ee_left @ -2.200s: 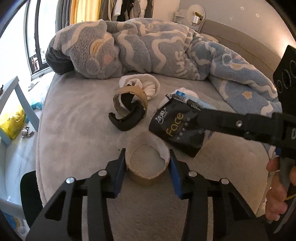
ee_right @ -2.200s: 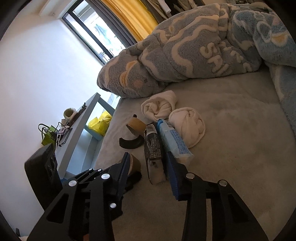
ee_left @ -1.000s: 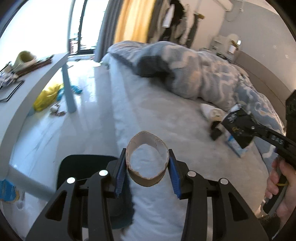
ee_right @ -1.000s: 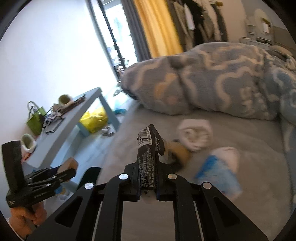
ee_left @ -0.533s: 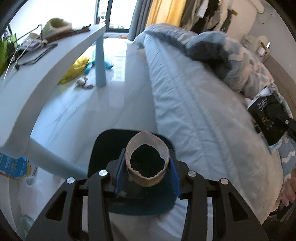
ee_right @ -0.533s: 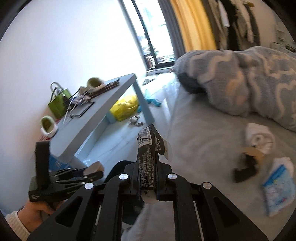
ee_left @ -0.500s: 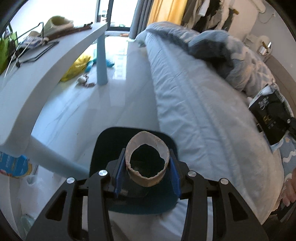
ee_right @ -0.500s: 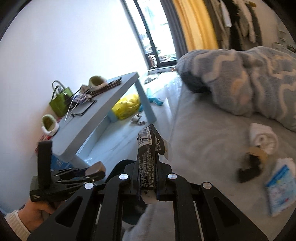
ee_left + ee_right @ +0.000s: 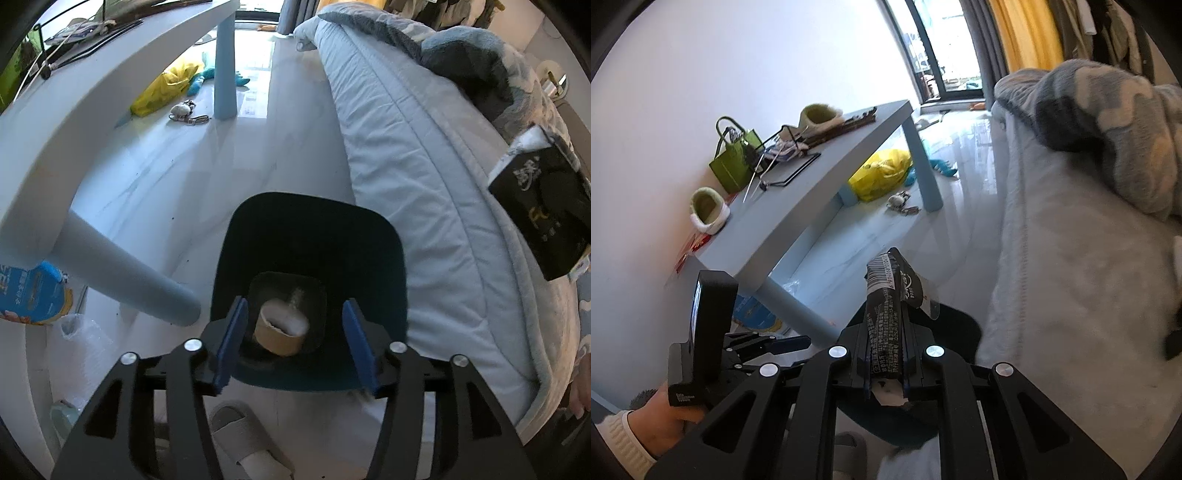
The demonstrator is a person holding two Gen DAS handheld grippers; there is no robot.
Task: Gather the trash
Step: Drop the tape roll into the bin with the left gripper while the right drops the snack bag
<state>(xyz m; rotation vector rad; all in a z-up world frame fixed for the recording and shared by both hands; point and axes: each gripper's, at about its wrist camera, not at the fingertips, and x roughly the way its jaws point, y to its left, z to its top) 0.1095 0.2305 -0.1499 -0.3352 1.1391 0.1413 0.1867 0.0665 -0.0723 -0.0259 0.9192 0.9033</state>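
A dark blue trash bin (image 9: 310, 236) stands on the floor beside the bed. A brown cardboard tape roll (image 9: 279, 329) lies at its bottom. My left gripper (image 9: 295, 341) is open and empty above the bin's mouth; it also shows in the right wrist view (image 9: 775, 345). My right gripper (image 9: 885, 363) is shut on a black face-mask packet (image 9: 886, 317), held up above the bin (image 9: 955, 325) near the bed's edge. The packet also shows at the right of the left wrist view (image 9: 543, 218).
A light blue table (image 9: 812, 192) with a green bag (image 9: 733, 162) and slippers stands left of the bin; its leg (image 9: 133, 273) is close by. The bed (image 9: 424, 177) with a grey blanket (image 9: 1108, 125) lies to the right. A grey slipper (image 9: 251, 443) lies below the bin.
My left gripper has opened and the cardboard roll has dropped into the bin. My right gripper has carried the packet closer to the bin.
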